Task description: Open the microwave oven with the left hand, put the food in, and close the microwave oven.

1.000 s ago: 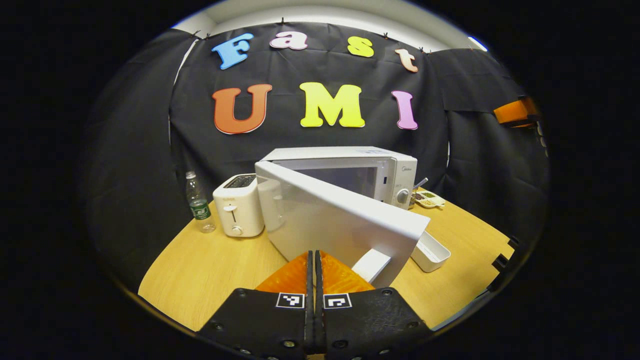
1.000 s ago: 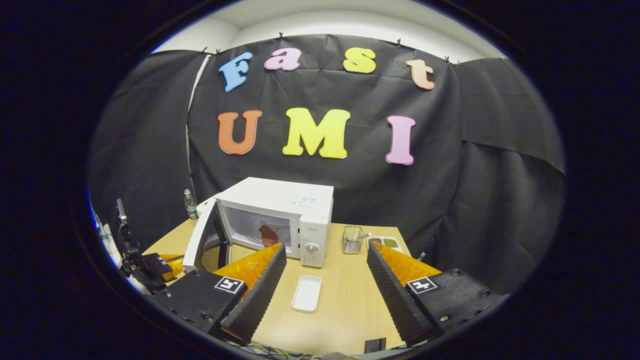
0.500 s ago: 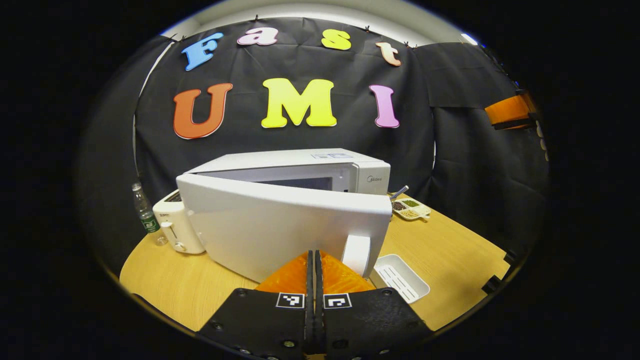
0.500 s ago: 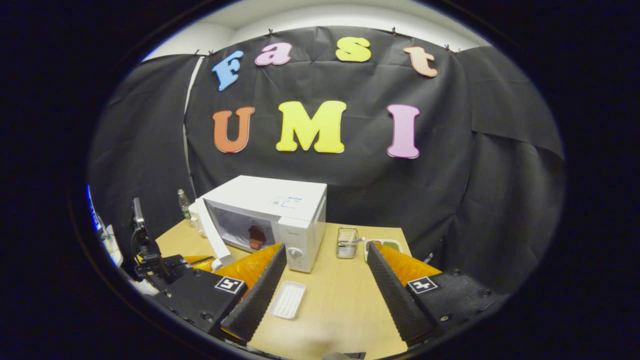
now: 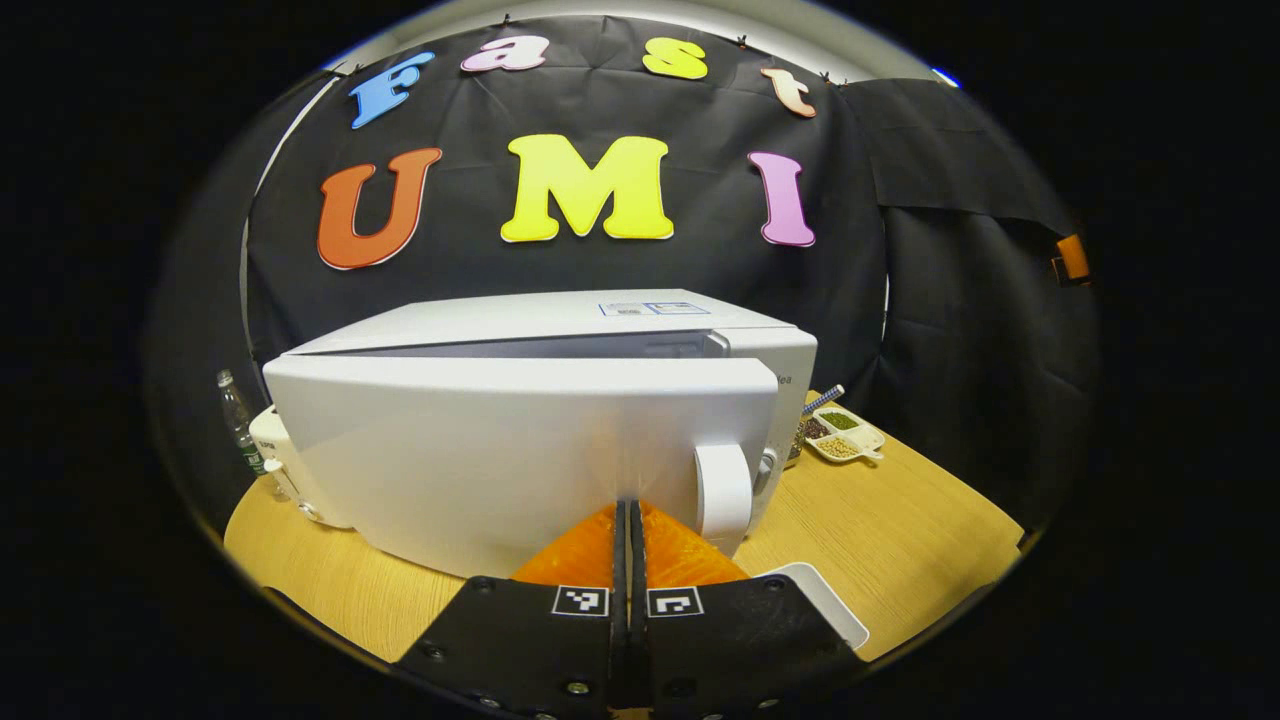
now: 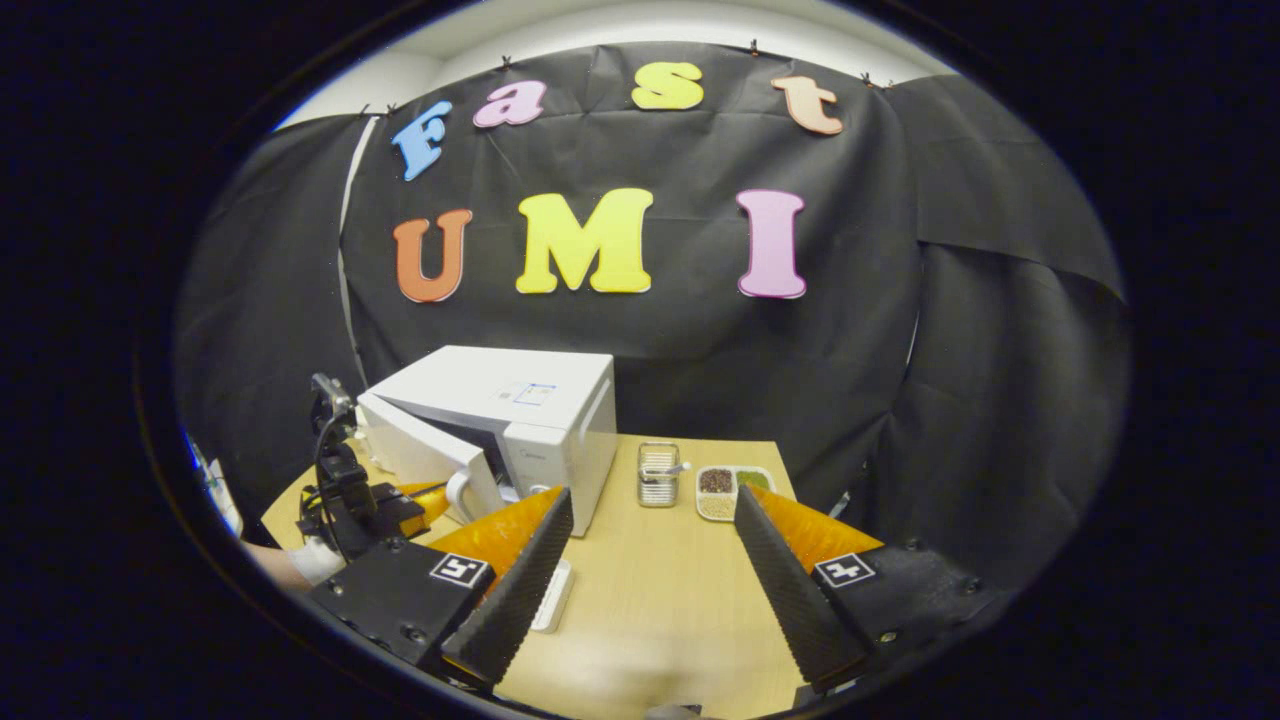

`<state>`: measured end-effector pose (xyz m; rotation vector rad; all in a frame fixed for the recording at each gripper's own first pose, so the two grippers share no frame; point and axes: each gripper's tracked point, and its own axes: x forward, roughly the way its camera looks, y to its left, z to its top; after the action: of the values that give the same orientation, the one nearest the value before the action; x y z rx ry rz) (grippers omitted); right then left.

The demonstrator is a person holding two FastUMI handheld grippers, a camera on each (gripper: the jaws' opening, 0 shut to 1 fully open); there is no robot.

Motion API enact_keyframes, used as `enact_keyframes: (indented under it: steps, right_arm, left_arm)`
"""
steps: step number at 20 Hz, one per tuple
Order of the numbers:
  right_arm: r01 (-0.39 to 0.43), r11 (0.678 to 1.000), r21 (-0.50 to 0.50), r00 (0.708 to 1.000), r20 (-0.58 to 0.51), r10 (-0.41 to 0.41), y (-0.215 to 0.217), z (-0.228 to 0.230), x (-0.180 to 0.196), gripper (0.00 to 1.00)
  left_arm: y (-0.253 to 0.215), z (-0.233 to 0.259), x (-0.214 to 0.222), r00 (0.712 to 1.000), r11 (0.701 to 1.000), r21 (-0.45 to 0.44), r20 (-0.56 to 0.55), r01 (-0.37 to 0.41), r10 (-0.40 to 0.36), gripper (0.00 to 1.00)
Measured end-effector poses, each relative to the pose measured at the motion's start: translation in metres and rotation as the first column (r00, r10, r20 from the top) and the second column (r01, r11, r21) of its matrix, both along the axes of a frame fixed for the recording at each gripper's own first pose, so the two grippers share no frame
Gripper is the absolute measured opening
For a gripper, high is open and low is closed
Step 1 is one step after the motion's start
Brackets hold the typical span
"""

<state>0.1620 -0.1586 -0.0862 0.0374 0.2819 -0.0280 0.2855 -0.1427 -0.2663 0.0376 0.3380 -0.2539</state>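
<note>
Against the door (image 5: 520, 450) I press my left gripper (image 5: 629, 520), jaws closed, to swing it shut; my right gripper (image 6: 650, 560) waits back, jaws open and empty.

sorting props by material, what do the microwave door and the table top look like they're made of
Microwave door: probably painted metal or plastic, smooth white with a soft sheen; which one is unclear. Table: looks like light wood or wood-look laminate, matte, with fine straight grain lines.
</note>
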Motion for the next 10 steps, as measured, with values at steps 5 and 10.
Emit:
enact_keyframes:
  steps: [5,10]
  right_arm:
    - [0.03,0.999,0.018,0.999,-0.025,-0.03,-0.017,-0.009,0.004,1.0]
    - [0.047,0.998,0.032,0.999,-0.028,-0.046,-0.026,-0.011,0.006,1.0]
  left_arm:
    - [-0.015,0.002,0.028,1.0,1.0,0.002,0.01,0.005,-0.005,0.0]
    - [-0.015,0.001,0.034,1.0,1.0,-0.01,0.005,-0.001,0.001,0.0]
